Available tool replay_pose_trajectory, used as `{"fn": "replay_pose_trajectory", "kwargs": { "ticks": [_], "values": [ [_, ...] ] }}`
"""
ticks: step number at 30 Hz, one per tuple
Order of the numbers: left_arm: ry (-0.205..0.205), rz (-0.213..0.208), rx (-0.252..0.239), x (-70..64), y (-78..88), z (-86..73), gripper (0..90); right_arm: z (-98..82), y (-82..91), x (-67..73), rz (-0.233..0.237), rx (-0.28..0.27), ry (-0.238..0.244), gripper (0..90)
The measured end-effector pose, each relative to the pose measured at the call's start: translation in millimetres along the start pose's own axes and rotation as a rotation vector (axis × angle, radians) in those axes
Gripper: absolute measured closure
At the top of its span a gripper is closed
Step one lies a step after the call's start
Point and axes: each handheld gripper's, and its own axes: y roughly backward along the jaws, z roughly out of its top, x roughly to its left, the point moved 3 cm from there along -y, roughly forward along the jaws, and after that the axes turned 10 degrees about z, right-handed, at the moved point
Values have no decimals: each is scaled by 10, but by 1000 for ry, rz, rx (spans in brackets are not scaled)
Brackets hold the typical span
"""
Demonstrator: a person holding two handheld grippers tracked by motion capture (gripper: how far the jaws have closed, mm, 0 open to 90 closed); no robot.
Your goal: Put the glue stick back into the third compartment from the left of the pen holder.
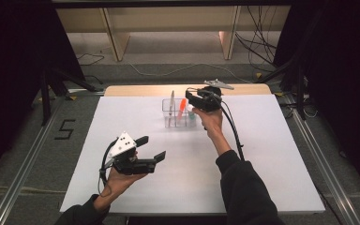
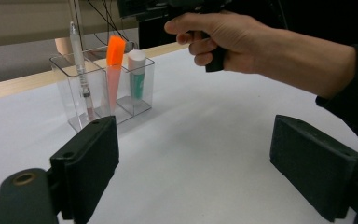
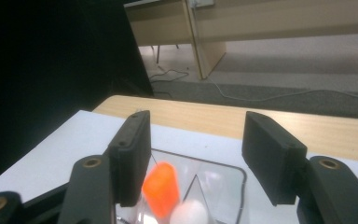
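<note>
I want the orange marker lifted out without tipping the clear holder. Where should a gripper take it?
Grip the orange marker by its cap, coming straight down from above: it stands cap-up in the clear holder, whose walls enclose its lower body.

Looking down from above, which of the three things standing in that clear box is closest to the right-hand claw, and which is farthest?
From the right claw:
1. White-capped green tube, in the clear box's right compartment, just below the claw.
2. Orange marker, middle compartment.
3. Clear pen, left compartment, farthest.
</note>
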Motion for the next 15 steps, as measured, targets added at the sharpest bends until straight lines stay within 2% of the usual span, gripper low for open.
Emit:
{"fn": "replay_pose_trajectory", "kwargs": {
  "ticks": [5,10,15],
  "values": [
    [-2,3,3,-2,-6,-3,151,76,156,48,31,23,22,372],
    [-4,7,0,5,0,-3,151,82,308,163,76,70,82,345],
    [-1,9,5,14,-6,-9,151,5,471,292,118,127,141,325]
  ]
}}
